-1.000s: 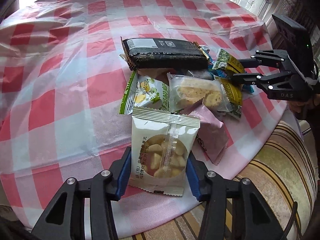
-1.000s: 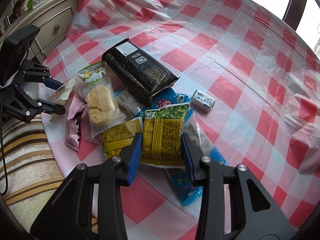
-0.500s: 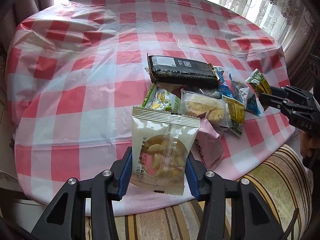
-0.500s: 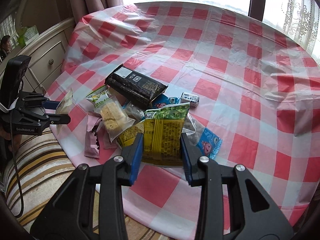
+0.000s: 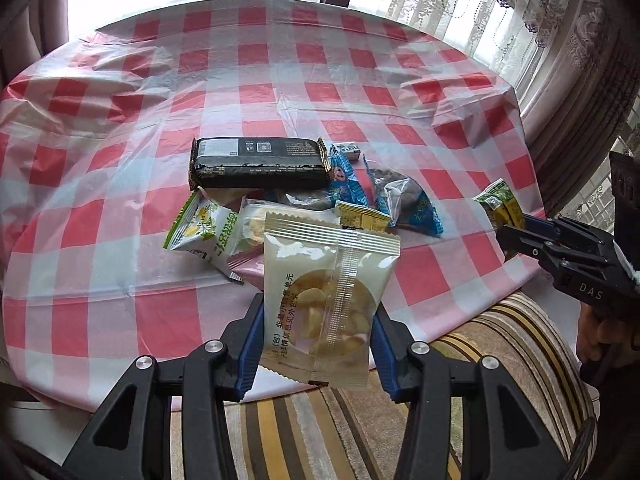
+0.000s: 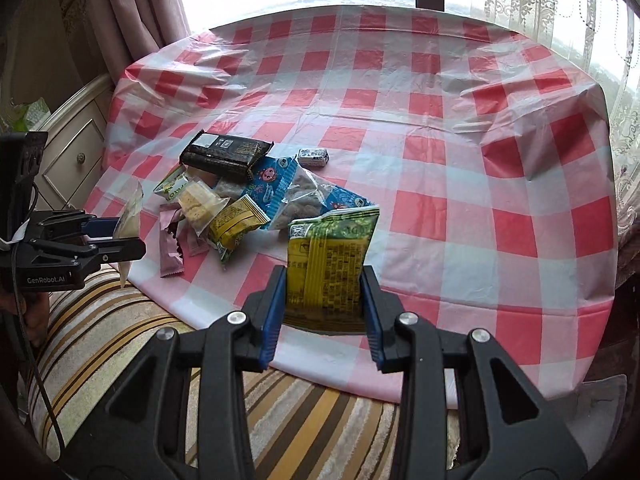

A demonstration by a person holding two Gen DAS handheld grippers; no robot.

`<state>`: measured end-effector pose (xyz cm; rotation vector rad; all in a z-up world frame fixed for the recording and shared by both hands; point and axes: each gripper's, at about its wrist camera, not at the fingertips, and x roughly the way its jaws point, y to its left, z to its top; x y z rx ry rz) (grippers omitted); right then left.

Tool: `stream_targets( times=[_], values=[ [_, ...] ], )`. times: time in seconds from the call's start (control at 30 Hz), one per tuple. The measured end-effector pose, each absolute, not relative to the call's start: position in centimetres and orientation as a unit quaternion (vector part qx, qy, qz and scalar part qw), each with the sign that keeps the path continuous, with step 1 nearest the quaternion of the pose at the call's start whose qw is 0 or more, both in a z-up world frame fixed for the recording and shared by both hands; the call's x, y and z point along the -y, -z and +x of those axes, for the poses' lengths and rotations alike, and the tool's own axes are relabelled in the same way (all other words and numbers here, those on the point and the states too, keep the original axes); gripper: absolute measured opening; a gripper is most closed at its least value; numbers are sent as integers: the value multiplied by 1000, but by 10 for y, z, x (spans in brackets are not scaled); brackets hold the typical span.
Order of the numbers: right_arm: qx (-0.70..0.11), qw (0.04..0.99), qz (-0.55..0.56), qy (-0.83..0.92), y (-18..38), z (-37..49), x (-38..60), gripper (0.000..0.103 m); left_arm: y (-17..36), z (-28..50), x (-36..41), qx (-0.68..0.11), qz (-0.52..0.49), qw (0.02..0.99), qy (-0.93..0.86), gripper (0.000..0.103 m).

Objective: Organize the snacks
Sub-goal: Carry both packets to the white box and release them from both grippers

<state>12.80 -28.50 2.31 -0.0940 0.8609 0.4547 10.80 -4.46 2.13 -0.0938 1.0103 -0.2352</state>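
My left gripper (image 5: 316,350) is shut on a cream snack pouch (image 5: 326,300) with a round window, held upright above the table's near edge. My right gripper (image 6: 324,312) is shut on a green-and-yellow packet (image 6: 328,264), lifted clear of the pile. The rest of the pile lies on the checked tablecloth (image 6: 440,128): a black bar (image 5: 258,162), a green-white packet (image 5: 204,230), a small yellow packet (image 6: 236,222), blue bags (image 6: 280,188), pink sachets (image 6: 170,248) and a small wrapped sweet (image 6: 313,156). Each gripper shows in the other's view, the right gripper (image 5: 504,228) at the right and the left gripper (image 6: 132,240) at the left.
A striped cushion (image 6: 280,408) runs along the table's near edge under both grippers. A cream drawer cabinet (image 6: 76,148) stands left of the table. Curtains (image 5: 560,40) and a bright window are behind it. A person's hand (image 5: 600,340) holds the right gripper's handle.
Both grippers have lifted their packets off the pile and drawn back toward the near edge. The right gripper has rolled, and its packet now hangs free of the pile.
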Motion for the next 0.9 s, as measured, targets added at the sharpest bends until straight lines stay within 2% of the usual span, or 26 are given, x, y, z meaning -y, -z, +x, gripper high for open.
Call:
stream_targets(
  times=[0.9],
  values=[
    [-414,909,3,-52,-24,67,431,40,-39,98,205,-479,19,841,251,49]
  ],
)
